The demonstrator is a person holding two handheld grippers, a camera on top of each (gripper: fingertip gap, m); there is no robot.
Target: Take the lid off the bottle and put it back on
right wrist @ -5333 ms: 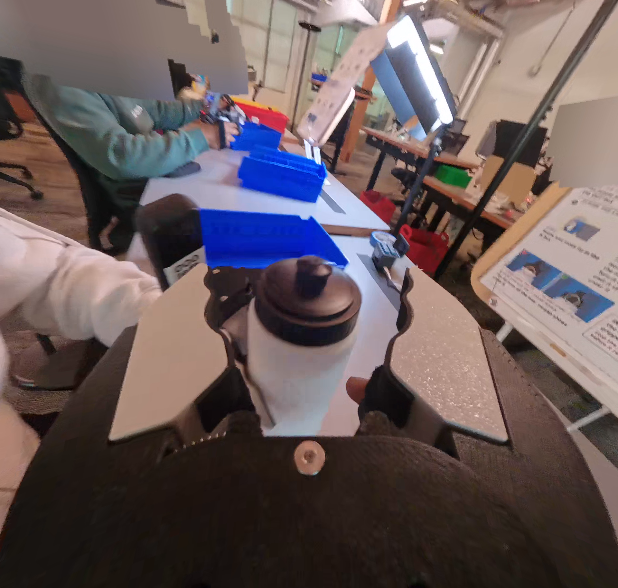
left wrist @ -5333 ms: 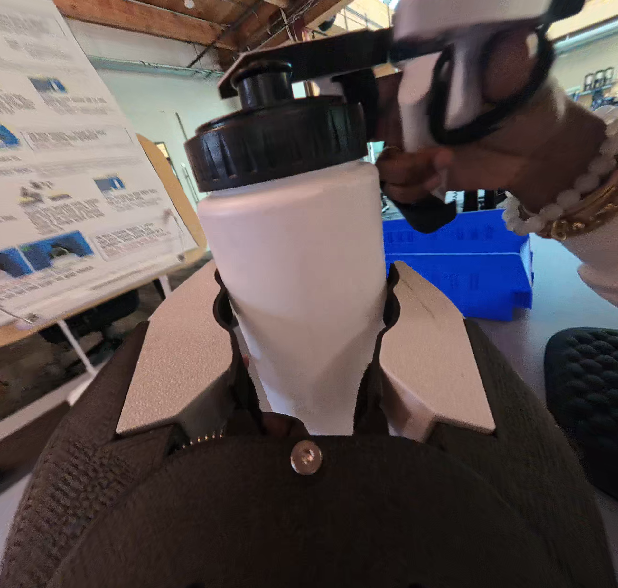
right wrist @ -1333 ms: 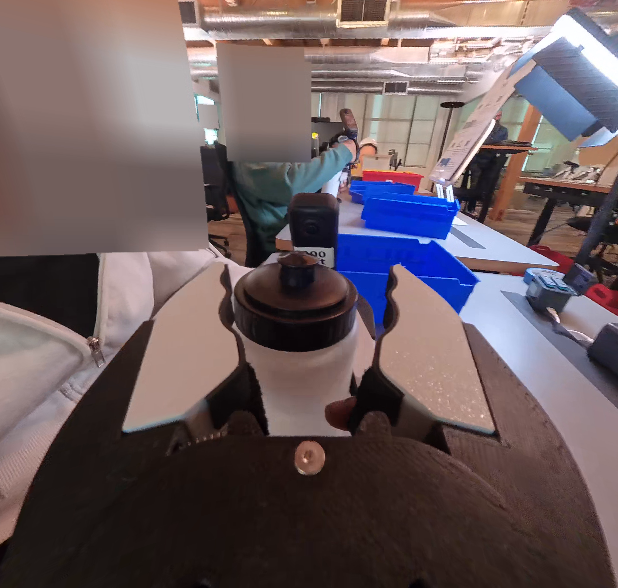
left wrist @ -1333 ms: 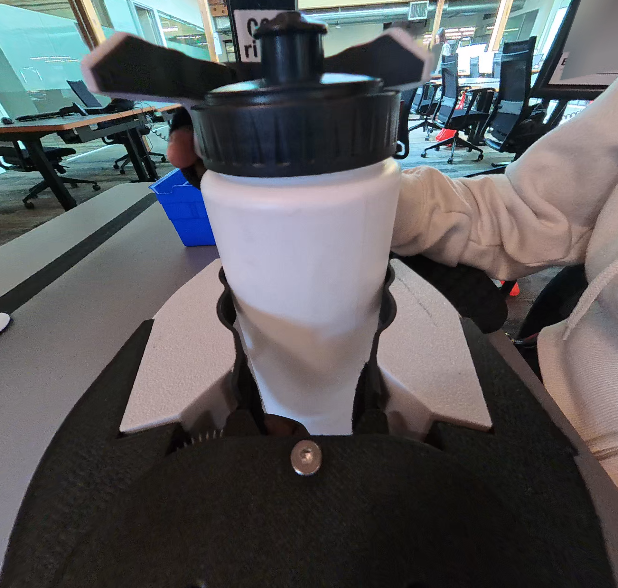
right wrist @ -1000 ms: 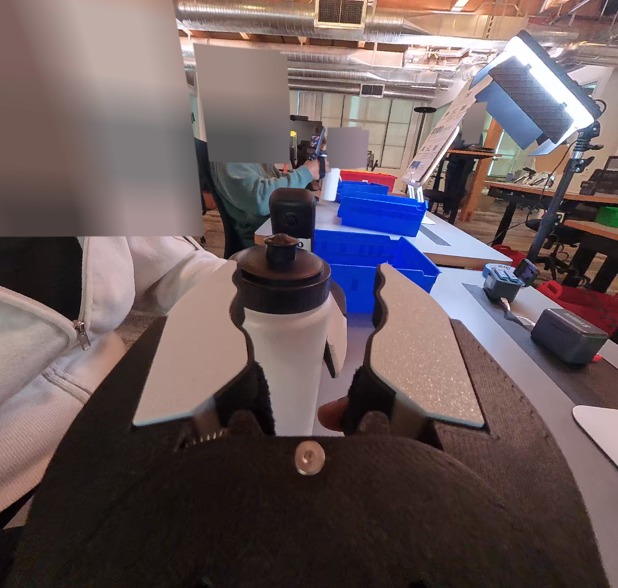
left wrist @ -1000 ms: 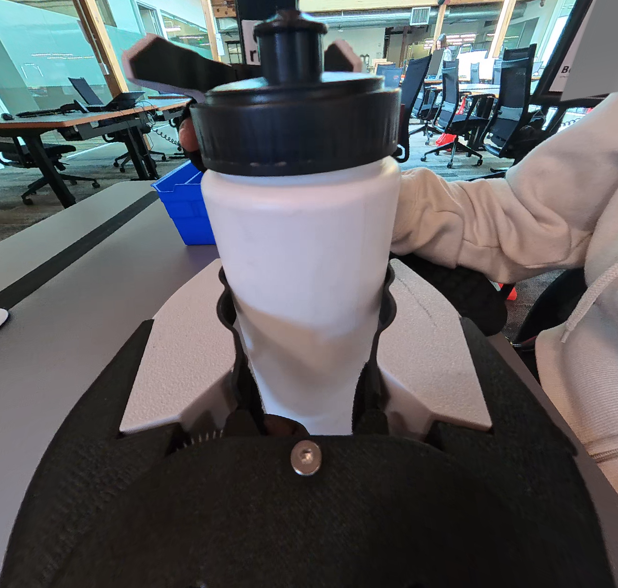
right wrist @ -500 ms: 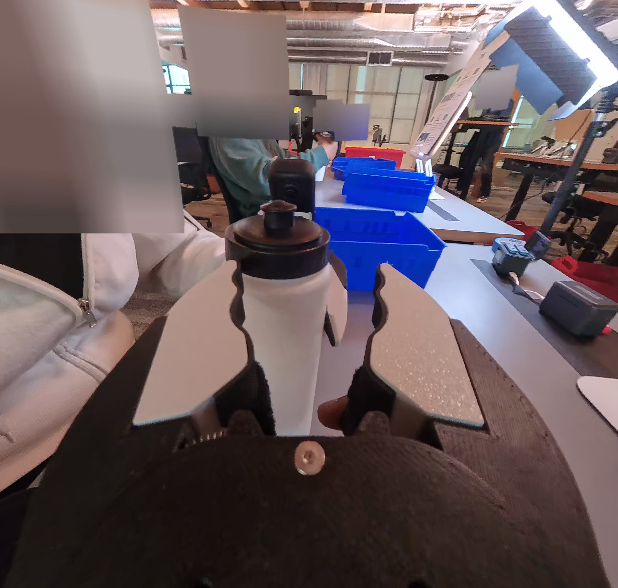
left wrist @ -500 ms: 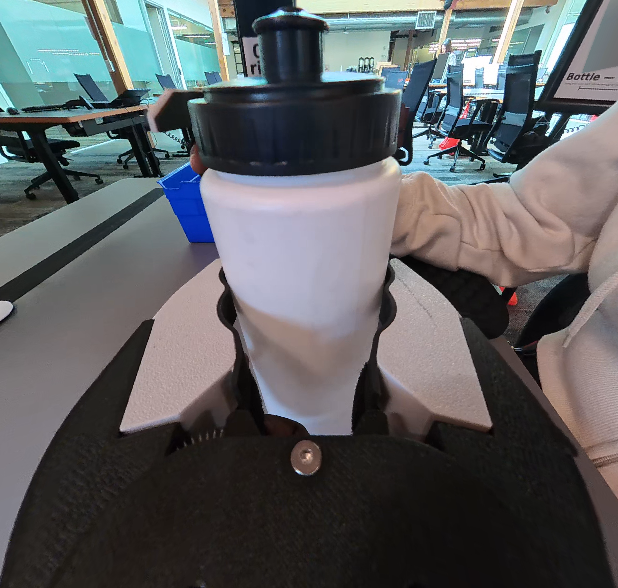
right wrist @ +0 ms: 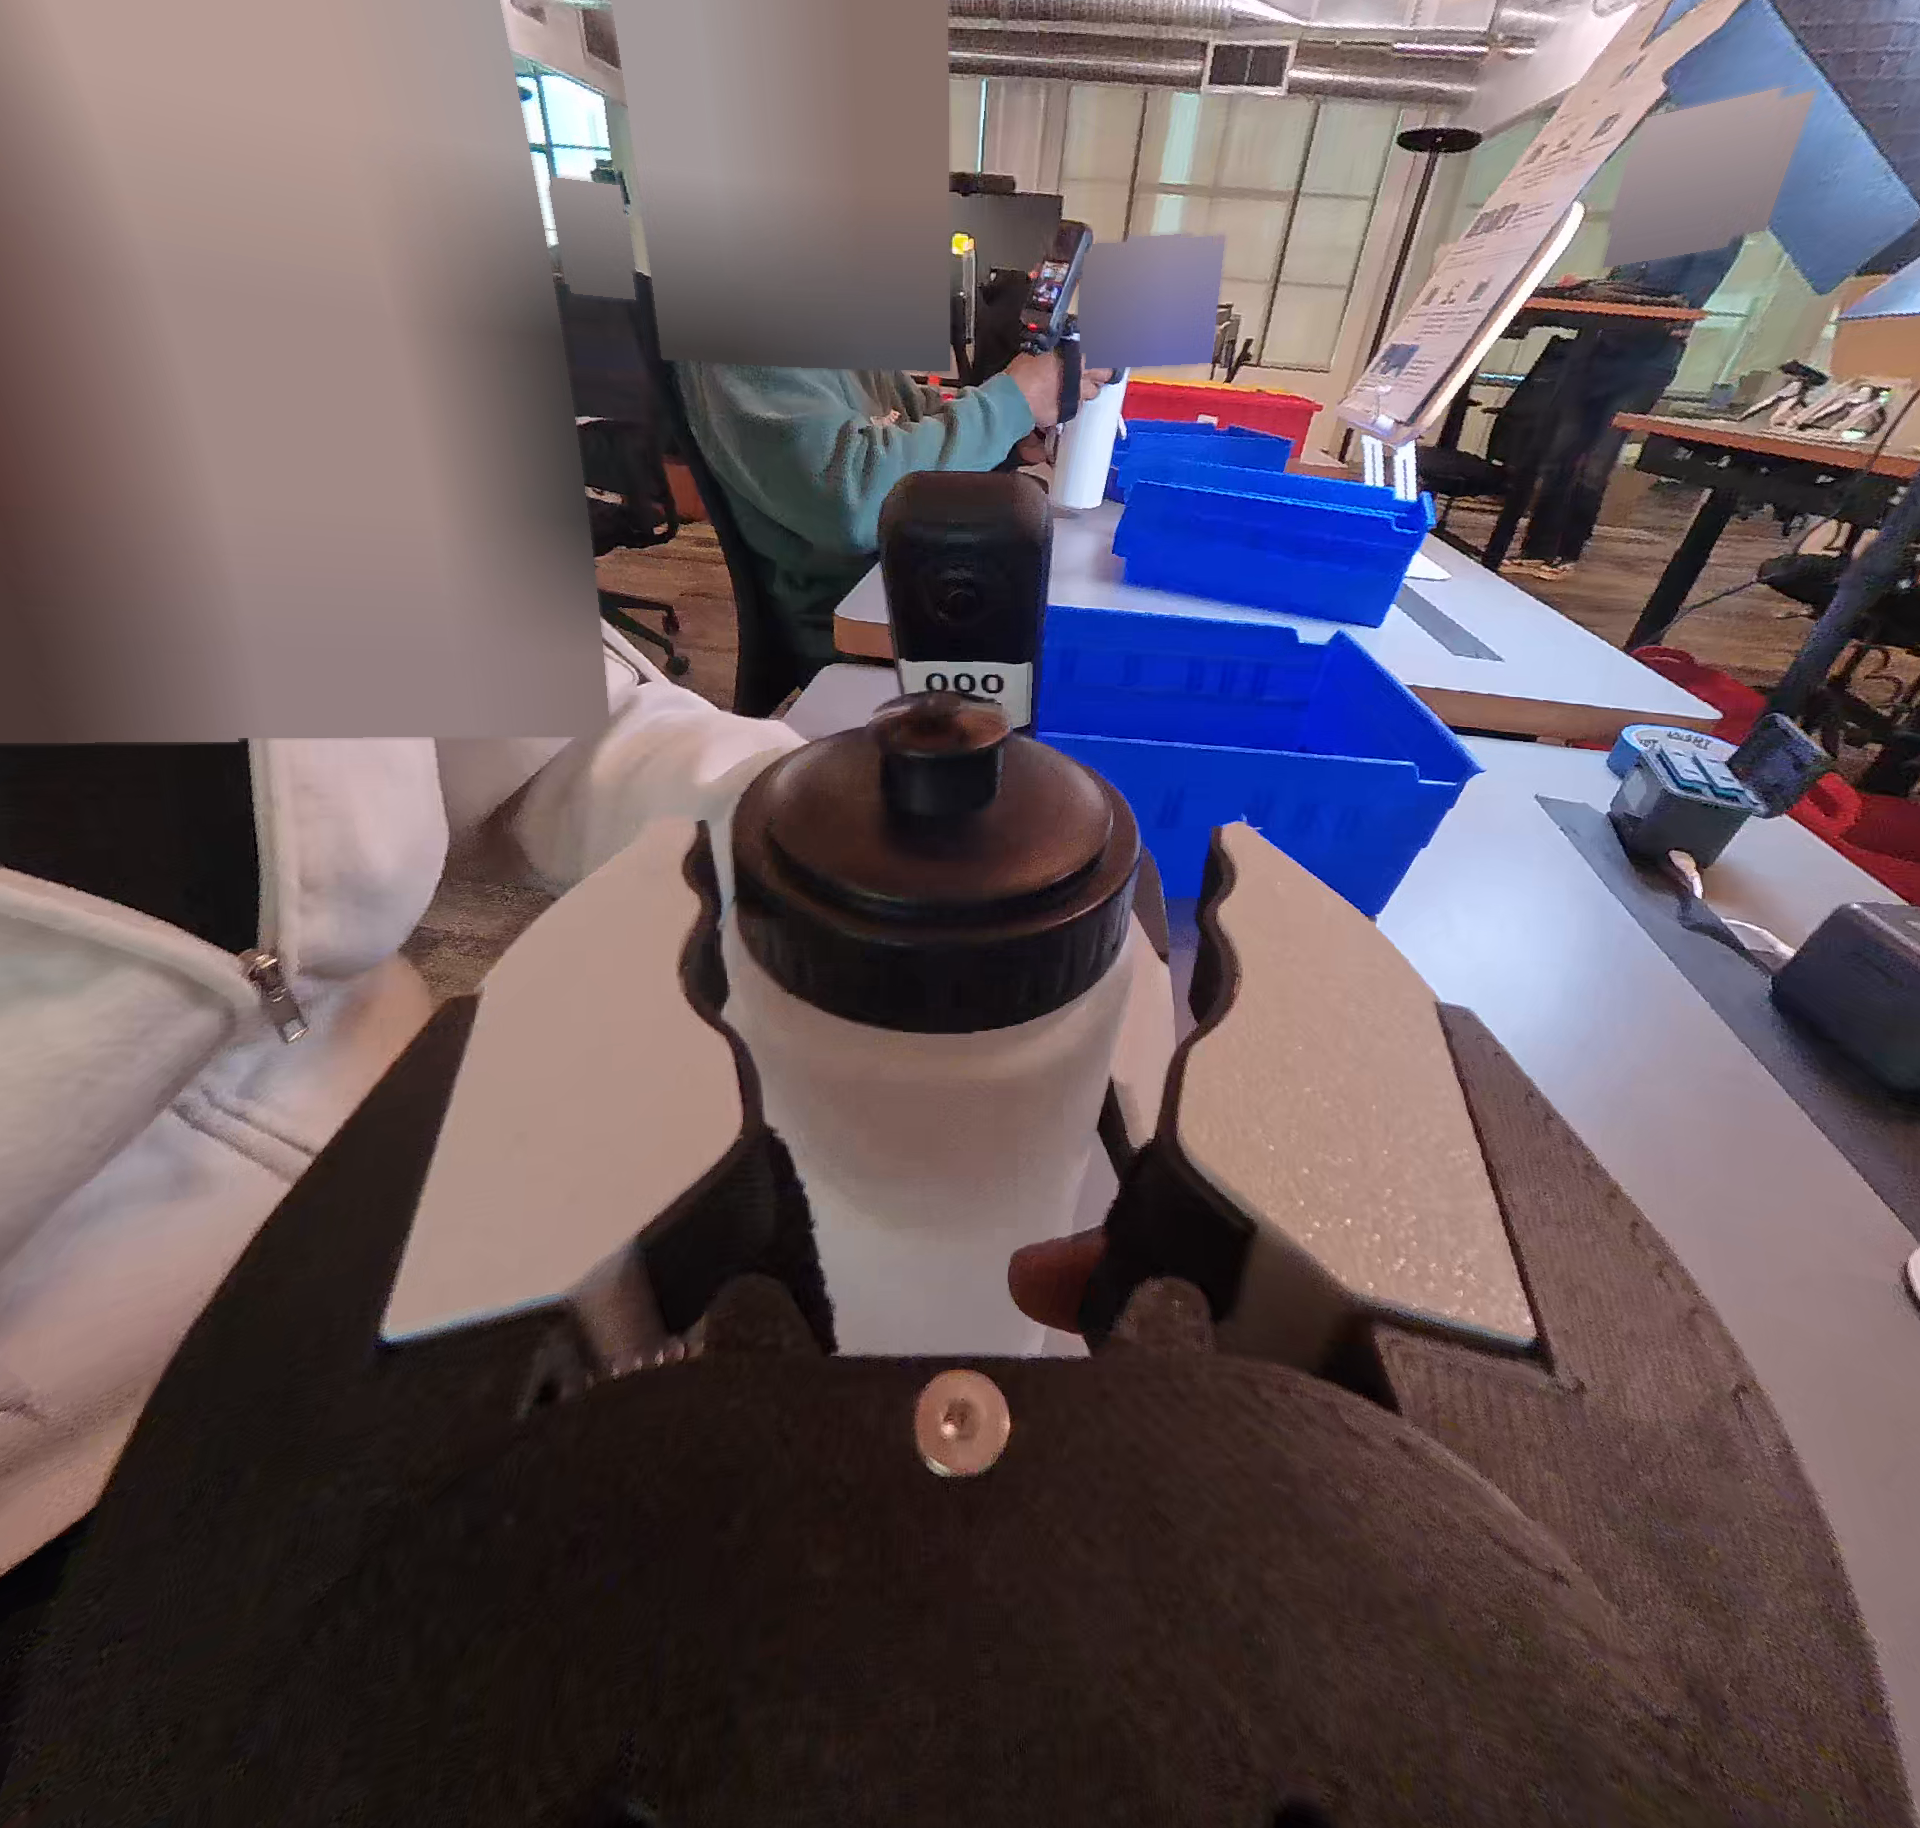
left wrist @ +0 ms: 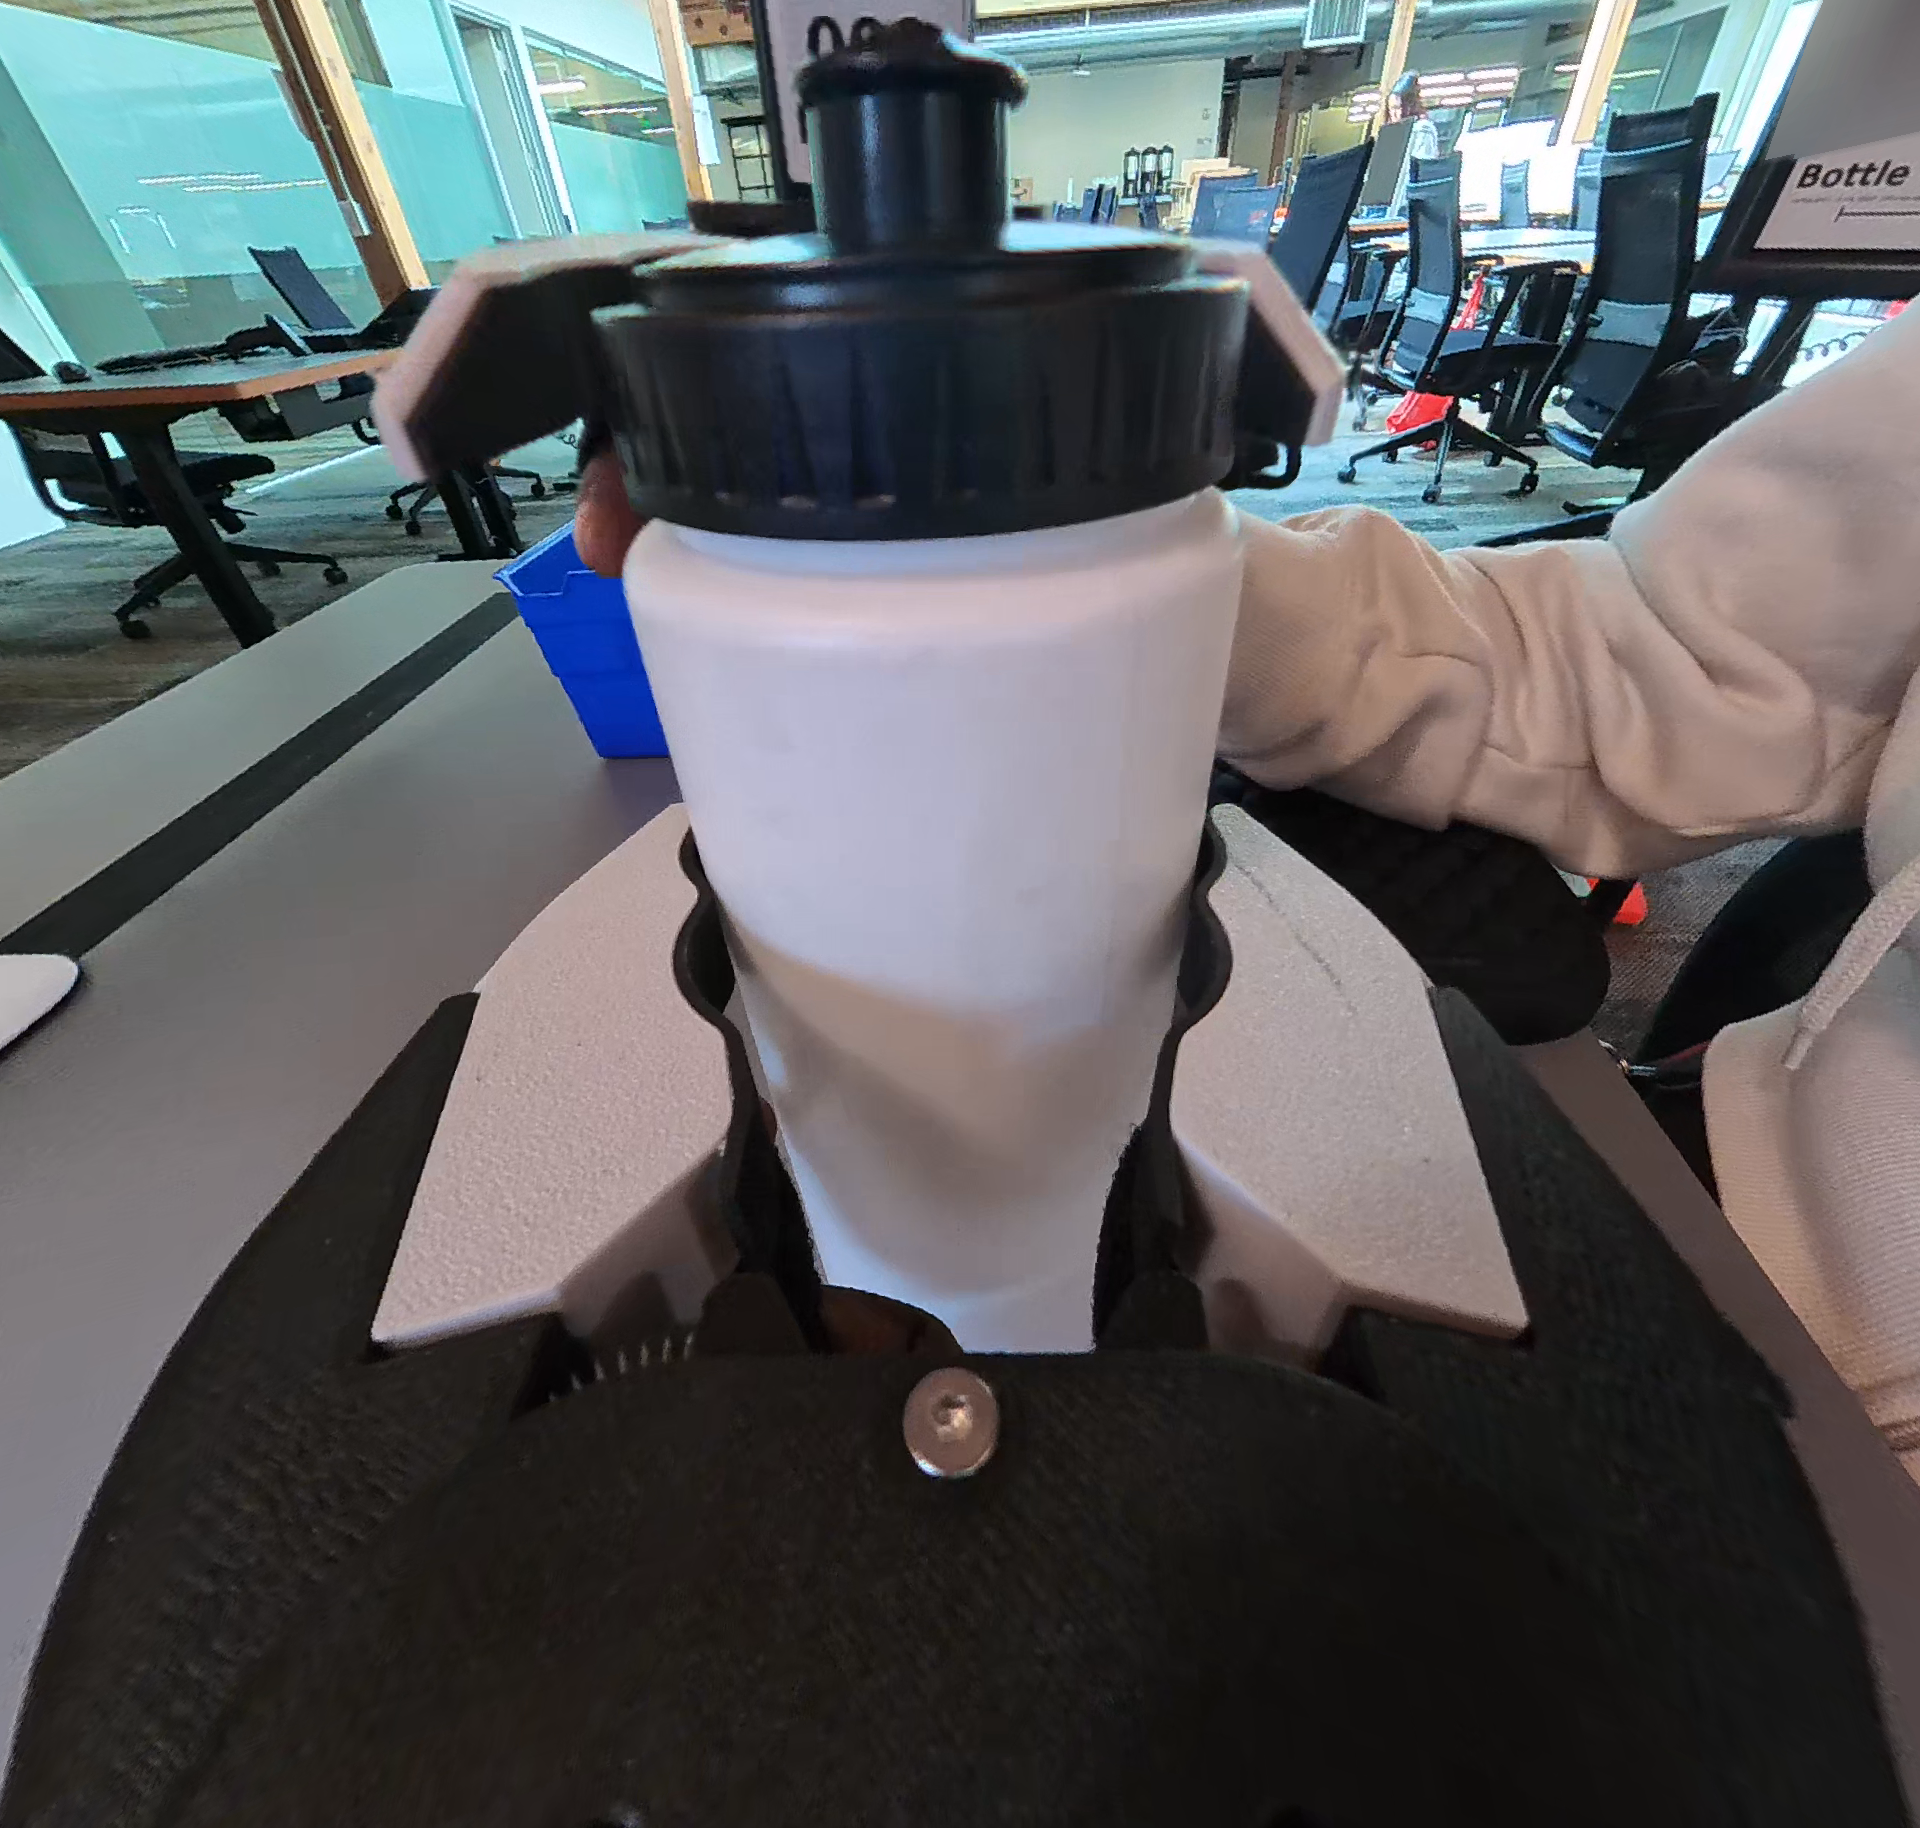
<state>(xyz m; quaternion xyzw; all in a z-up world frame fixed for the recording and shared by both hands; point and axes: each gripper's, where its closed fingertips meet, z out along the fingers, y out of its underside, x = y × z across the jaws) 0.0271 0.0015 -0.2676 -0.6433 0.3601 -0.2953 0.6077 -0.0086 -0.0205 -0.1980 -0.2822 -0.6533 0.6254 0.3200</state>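
Lid-removal step: your left gripper (left wrist: 951, 957) fingers clamp the white bottle (left wrist: 935, 791) upright above the bench (left wrist: 260, 843); right gripper (right wrist: 961, 931) fingers straddle the black lid (right wrist: 930, 895) — apparently not yet closed — next, squeeze and twist.

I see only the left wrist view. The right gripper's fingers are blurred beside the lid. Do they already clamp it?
Observer: Not yet. In the right wrist view the right gripper is open: one finger stands clear of the lid.
Operator: And the opposite side?
Observer: The other finger looks to be against the lid's rim, or very near.
Operator: Does the lid sit level on that side?
Observer: Yes, its skirt meets the bottle evenly there.
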